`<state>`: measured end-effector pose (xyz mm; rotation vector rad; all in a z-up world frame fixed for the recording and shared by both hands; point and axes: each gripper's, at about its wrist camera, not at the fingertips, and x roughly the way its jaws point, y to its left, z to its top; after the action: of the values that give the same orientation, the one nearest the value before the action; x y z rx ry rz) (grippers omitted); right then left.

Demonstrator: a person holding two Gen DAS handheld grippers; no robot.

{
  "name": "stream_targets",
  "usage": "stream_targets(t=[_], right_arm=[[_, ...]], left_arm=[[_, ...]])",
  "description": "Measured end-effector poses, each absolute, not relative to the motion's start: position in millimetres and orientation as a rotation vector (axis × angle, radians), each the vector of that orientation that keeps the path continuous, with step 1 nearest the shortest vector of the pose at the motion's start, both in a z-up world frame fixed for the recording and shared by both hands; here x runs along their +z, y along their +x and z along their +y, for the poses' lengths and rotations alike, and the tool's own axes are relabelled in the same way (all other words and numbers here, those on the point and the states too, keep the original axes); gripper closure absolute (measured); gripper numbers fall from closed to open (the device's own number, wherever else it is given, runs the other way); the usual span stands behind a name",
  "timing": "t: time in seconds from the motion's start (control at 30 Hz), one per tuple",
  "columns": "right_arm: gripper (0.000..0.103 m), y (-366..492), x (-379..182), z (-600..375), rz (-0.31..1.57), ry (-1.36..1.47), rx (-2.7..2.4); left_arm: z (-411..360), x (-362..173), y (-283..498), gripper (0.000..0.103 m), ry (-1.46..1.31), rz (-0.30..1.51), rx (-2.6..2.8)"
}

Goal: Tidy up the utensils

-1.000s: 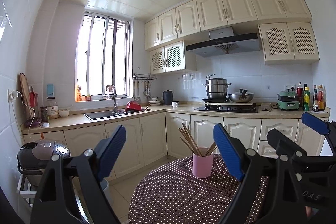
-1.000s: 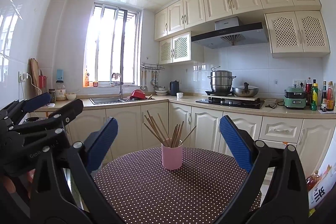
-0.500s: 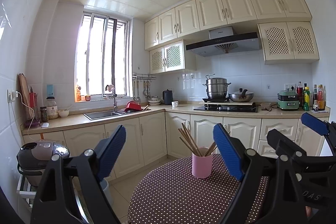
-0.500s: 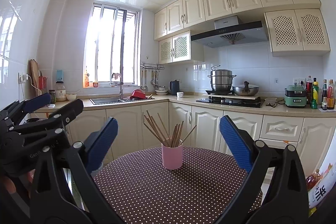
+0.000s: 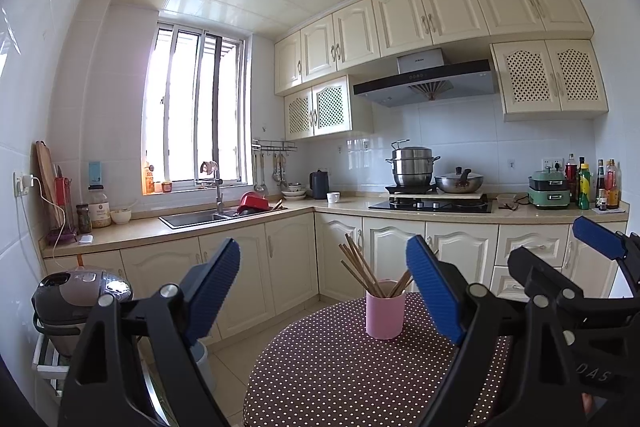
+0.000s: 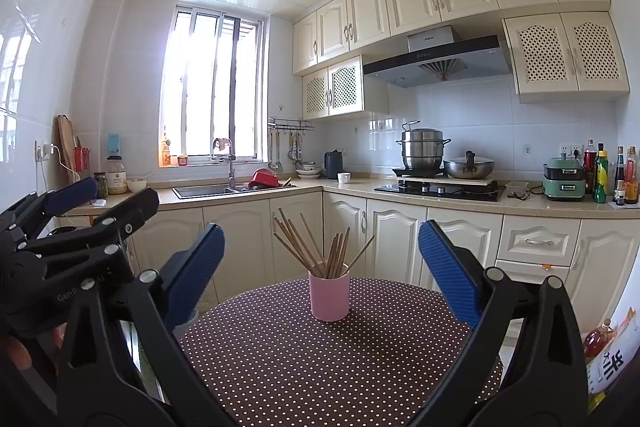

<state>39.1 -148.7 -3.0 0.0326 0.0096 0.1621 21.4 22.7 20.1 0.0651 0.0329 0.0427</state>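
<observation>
Left tool and right tool both spread wide, empty, well short of pink cup mid-table

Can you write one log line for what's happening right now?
left tool: open, empty | right tool: open, empty | chopsticks: in pink cup | cup: on dotted table

The lower ends of the chopsticks are hidden inside the pink cup; the near edge of the polka-dot table is cut off by the frame; a bottle at the right edge is only partly in view; labels on the condiment bottles are too small to read.
</observation>
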Motion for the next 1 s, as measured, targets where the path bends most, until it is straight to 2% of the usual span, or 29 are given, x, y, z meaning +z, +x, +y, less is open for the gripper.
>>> stream_targets(t=[1.0], right_arm=[[0.007, 41.6, -8.7, -144.1, 0.028, 0.041, 0.163]], left_arm=[[31.4, 16.9, 25.3, 0.019, 0.071, 0.041, 0.043]])
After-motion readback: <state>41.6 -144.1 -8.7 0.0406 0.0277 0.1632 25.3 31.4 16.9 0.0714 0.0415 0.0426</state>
